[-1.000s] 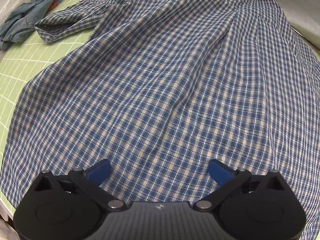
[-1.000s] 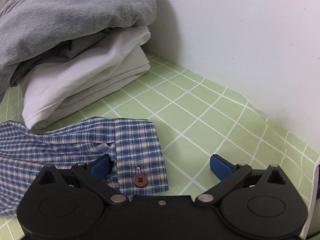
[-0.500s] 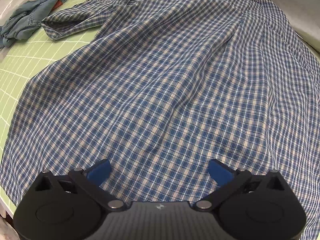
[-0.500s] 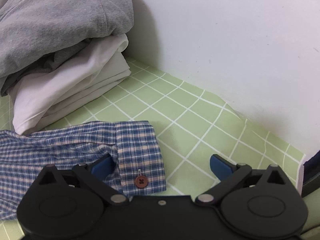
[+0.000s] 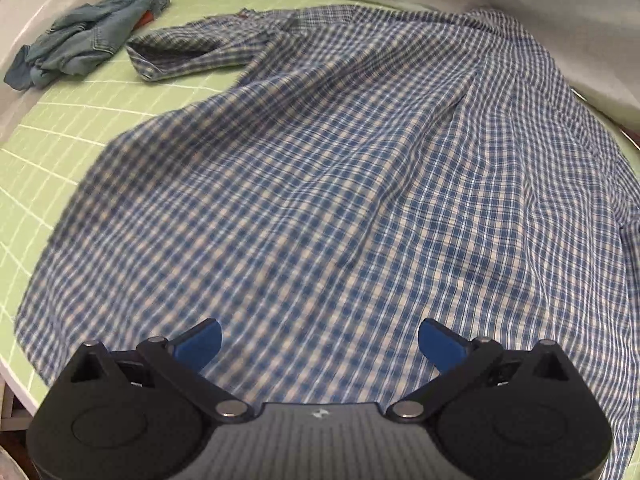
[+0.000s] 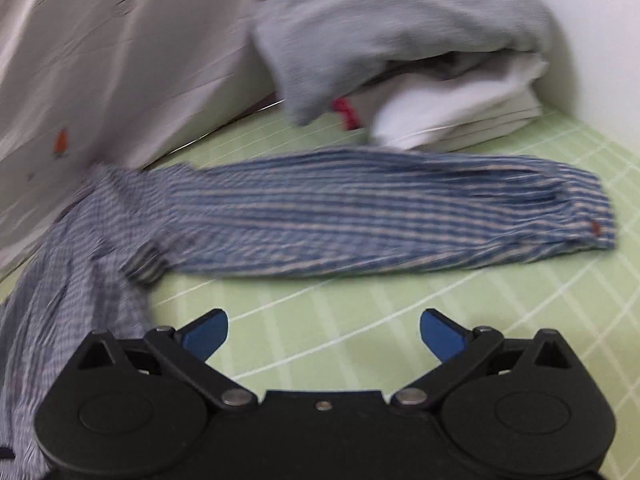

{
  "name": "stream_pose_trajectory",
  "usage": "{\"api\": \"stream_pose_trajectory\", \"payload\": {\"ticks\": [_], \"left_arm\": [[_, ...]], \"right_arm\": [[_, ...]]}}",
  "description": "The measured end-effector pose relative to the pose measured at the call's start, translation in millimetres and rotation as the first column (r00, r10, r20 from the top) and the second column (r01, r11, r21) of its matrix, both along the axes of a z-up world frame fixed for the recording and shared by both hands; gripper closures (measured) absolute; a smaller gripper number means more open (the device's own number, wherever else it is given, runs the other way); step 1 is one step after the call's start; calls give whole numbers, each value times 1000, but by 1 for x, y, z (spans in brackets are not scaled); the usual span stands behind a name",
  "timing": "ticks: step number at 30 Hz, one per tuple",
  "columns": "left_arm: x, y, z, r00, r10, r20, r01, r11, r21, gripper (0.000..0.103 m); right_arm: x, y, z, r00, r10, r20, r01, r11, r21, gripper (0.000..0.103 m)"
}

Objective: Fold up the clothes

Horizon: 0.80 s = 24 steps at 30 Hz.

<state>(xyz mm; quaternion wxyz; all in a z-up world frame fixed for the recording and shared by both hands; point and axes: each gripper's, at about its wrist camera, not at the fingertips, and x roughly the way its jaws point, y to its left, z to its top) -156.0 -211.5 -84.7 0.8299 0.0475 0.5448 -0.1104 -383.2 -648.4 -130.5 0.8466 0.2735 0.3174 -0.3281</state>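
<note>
Right gripper [image 6: 324, 330] had swung off the cuff, jaws wide, empty; left gripper [image 5: 320, 340] likewise; plaid shirt [image 5: 340, 184] spread, unfolded; folding remained.

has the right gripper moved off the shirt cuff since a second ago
Yes. The right gripper, open, has pulled back from the cuff; the plaid sleeve now lies stretched out ahead of it, and the folded clothes pile looks farther off.

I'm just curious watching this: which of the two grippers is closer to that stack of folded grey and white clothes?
Right. The right gripper faces the folded stack, just beyond the plaid shirt's sleeve. The left gripper hovers over the shirt's body; its view doesn't show the stack.
</note>
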Motion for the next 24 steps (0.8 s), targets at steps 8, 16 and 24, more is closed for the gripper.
{"api": "stream_pose_trajectory", "payload": {"ticks": [8,16,24], "left_arm": [[11,22,3,997,-66,26,66,998,19,0],[15,56,3,998,-61,22,60,998,7,0],[24,82,-3,1000,-11,-12,10,1000,-22,0]], "right_arm": [[75,77,-10,960,229,-161,-239,970,-44,55],[49,76,8,987,147,-70,-149,988,-37,103],[18,63,1,991,-17,-134,21,999,28,94]]}}
